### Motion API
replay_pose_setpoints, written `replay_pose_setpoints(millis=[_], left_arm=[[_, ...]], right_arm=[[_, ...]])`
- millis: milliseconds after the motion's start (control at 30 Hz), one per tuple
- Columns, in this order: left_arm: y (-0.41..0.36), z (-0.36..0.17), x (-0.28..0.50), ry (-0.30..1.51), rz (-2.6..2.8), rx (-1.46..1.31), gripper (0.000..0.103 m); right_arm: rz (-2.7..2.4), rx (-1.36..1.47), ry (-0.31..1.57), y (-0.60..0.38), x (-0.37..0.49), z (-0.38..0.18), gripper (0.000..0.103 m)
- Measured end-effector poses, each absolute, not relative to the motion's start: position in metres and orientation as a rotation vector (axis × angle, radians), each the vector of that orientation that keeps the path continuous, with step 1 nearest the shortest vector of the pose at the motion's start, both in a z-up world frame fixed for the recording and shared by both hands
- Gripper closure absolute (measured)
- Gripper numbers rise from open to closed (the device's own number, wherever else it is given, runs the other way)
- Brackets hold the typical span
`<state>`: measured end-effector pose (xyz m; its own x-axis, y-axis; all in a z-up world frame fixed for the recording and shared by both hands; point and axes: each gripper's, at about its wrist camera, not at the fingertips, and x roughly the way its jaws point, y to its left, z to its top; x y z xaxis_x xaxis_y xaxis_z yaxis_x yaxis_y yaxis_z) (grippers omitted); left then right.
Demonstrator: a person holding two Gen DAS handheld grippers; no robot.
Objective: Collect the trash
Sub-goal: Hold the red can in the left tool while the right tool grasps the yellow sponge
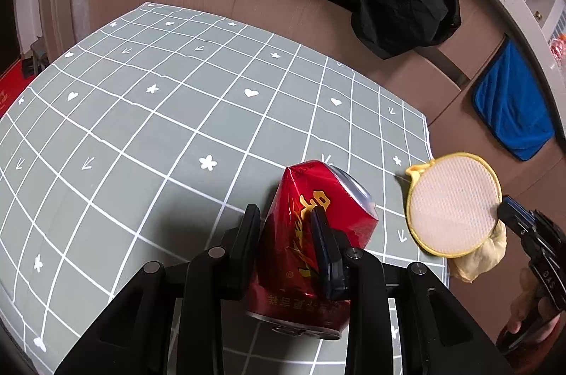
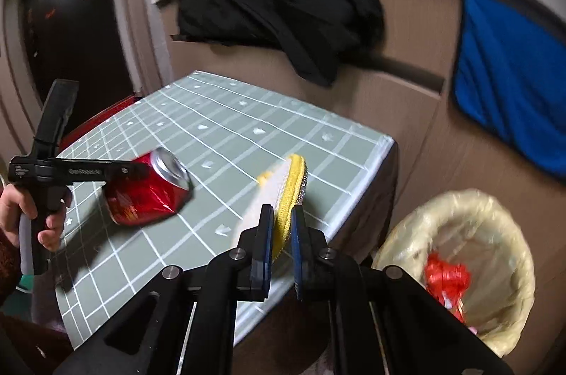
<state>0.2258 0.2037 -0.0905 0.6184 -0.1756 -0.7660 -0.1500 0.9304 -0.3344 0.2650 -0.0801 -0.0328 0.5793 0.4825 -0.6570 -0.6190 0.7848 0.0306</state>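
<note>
A dented red drink can (image 1: 318,194) lies tilted between the pads of my left gripper (image 1: 284,216), which is shut on its body just above the green grid tablecloth (image 1: 159,127). The right wrist view shows the same can (image 2: 148,191) at the tip of the left gripper (image 2: 138,169), held by a hand. My right gripper (image 2: 283,219) is shut on the edge of a round white scrub pad with a yellow rim (image 2: 286,177), lifted near the table's right edge. That pad (image 1: 456,201) and the right gripper (image 1: 509,210) also appear in the left wrist view.
A bin lined with a pale yellow bag (image 2: 520,255) stands on the floor right of the table, red wrapping (image 2: 445,279) inside. A black garment (image 2: 283,21) and a blue cloth (image 2: 509,85) hang on the brown cabinet behind the table.
</note>
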Motion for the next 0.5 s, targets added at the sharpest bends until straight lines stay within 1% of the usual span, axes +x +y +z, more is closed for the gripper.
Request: replay_pose_setpoints(millis=[133,200,233,267,300,400,433,467,500], left_arm=[[0.208,-0.091,0.222,0.911,-0.019,-0.4,0.072],[0.209,-0.092,0.219,0.911,-0.018,-0.403,0.072],[0.209,-0.092,0.218,0.911,-0.017,-0.405,0.072],[0.21,-0.092,0.217,0.91,-0.017,-0.408,0.072],[0.211,-0.092,0.216,0.909,-0.018,-0.411,0.072],[0.212,-0.09,0.212,0.906,-0.024,-0.412,0.072],[0.211,-0.09,0.211,0.908,-0.028,-0.408,0.072],[0.21,-0.091,0.21,0.913,-0.033,-0.399,0.071],[0.209,-0.091,0.209,0.918,-0.036,-0.391,0.07]], right_arm=[[0.69,-0.217,0.68,-0.058,0.257,-0.034,0.094],[0.714,-0.205,0.66,-0.05,0.255,-0.035,0.091],[0.719,-0.203,0.662,-0.046,0.256,-0.037,0.088],[0.722,-0.201,0.681,-0.04,0.259,-0.04,0.081],[0.724,-0.198,0.706,-0.035,0.263,-0.046,0.079],[0.706,-0.152,0.792,-0.028,0.281,-0.067,0.08],[0.711,-0.121,0.817,-0.031,0.286,-0.072,0.082],[0.719,-0.074,0.84,-0.034,0.291,-0.076,0.087],[0.719,-0.049,0.846,-0.037,0.294,-0.077,0.09]])
